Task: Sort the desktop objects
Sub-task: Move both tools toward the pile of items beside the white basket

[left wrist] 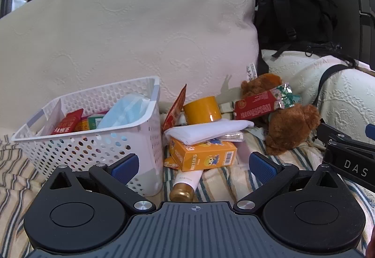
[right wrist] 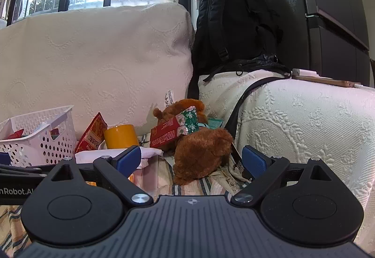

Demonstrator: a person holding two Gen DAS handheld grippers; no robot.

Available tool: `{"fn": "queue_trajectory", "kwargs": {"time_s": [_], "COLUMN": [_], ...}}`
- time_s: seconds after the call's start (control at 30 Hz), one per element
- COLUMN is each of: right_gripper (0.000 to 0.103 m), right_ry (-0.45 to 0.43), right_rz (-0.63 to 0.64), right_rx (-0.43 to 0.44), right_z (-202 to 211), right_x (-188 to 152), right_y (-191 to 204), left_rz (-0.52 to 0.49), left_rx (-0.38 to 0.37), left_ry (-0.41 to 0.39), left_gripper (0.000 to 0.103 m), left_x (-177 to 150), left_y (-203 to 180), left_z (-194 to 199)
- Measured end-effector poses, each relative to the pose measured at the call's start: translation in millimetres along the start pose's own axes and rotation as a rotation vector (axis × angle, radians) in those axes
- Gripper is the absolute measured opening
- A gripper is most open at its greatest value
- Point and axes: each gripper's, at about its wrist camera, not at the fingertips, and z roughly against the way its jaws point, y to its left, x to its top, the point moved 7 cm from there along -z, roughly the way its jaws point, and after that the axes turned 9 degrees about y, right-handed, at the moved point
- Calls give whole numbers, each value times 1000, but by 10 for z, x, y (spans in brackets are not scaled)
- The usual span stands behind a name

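Note:
A white perforated basket [left wrist: 93,140] stands at the left on a striped cloth and holds red packets and a blue face mask [left wrist: 126,110]. Right of it lies a pile: an orange box [left wrist: 202,156], a white folded cloth [left wrist: 206,129], a yellow tape roll [left wrist: 202,109], a tube with a gold cap [left wrist: 185,185], a red box [left wrist: 257,105] and a brown teddy bear [left wrist: 290,129]. My left gripper [left wrist: 193,166] is open and empty, just in front of the orange box. My right gripper [right wrist: 191,159] is open and empty, with the teddy bear [right wrist: 201,152] between its fingers.
A large cream cushion [left wrist: 129,42] stands behind the pile. A black backpack [right wrist: 234,23] leans at the back right. A cream quilted cover [right wrist: 304,122] rises at the right. A red snack packet [right wrist: 92,133] leans between basket and tape roll.

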Motion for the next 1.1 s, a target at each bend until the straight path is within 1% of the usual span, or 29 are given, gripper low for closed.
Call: {"fn": "queue_trajectory", "kwargs": {"time_s": [0.2,0.6,0.77,0.93,1.03,1.1], "right_gripper": [94,95,96,96,96,96], "right_ry": [-6,-5,4,12,19,25], "right_rz": [3,19,39,48,58,82], "right_rx": [3,10,4,4,36,61], "right_z": [7,-5,-103,-283,-400,-492], "right_x": [29,33,20,71,127,174], "right_y": [18,62,-27,-166,-184,-148], "left_rz": [-2,-9,-52,-94,-131,-177], "left_rx": [0,6,9,-9,-18,-11], "left_ry": [-6,8,-8,9,1,-26], "left_gripper": [103,103,103,103,103,103], "left_x": [6,-21,-78,-192,-171,-111], "left_y": [2,35,-24,-132,-223,-297], "left_z": [12,-38,-132,-346,-496,-575]}}
